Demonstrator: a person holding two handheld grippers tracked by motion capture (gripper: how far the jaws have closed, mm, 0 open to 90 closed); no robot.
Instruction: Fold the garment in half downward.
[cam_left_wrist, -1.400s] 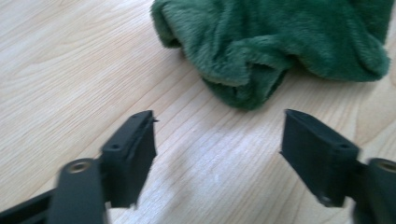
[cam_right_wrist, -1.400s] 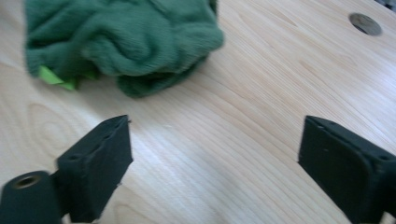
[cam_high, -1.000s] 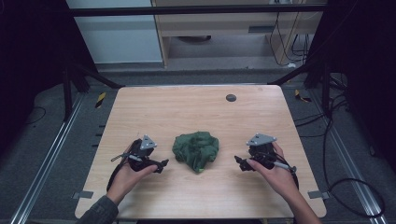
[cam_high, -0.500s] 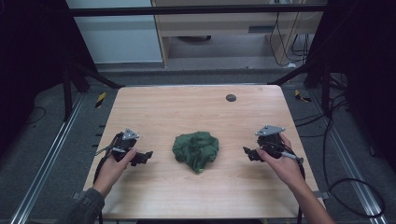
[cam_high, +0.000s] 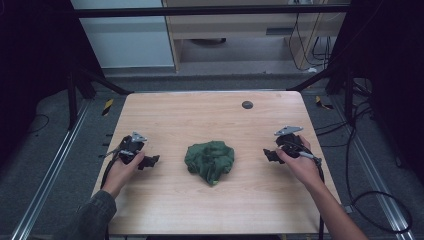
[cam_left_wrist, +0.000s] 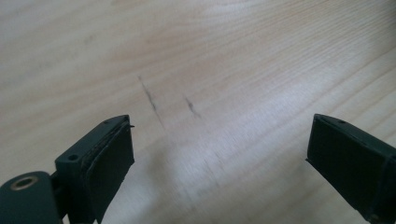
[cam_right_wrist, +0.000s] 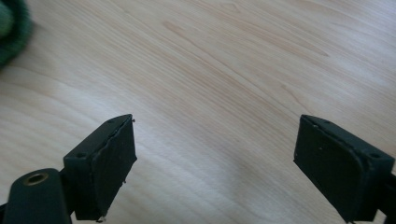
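Observation:
A crumpled dark green cloth (cam_high: 210, 161) lies in a heap at the middle of the wooden table (cam_high: 200, 115). My left gripper (cam_high: 150, 161) rests low over the table well to the cloth's left, jaws pointing toward it. In the left gripper view the left gripper (cam_left_wrist: 219, 158) stands open over bare wood. My right gripper (cam_high: 270, 155) is to the cloth's right, apart from it. Its jaws have just been closing a little, but the right gripper (cam_right_wrist: 215, 158) is still wide open with nothing between the jaws. An edge of the cloth (cam_right_wrist: 11, 32) shows at the top left of that view.
A small dark round spot (cam_high: 247, 104) sits on the table's far side. Black frame bars (cam_high: 320, 77) slant down to the far corners. Cables (cam_high: 360, 165) trail on the floor to the right, and metal rails (cam_high: 45, 185) run along both sides.
Both hands have drawn outward from the cloth: the left gripper went left, the right gripper went right. The cloth has not moved.

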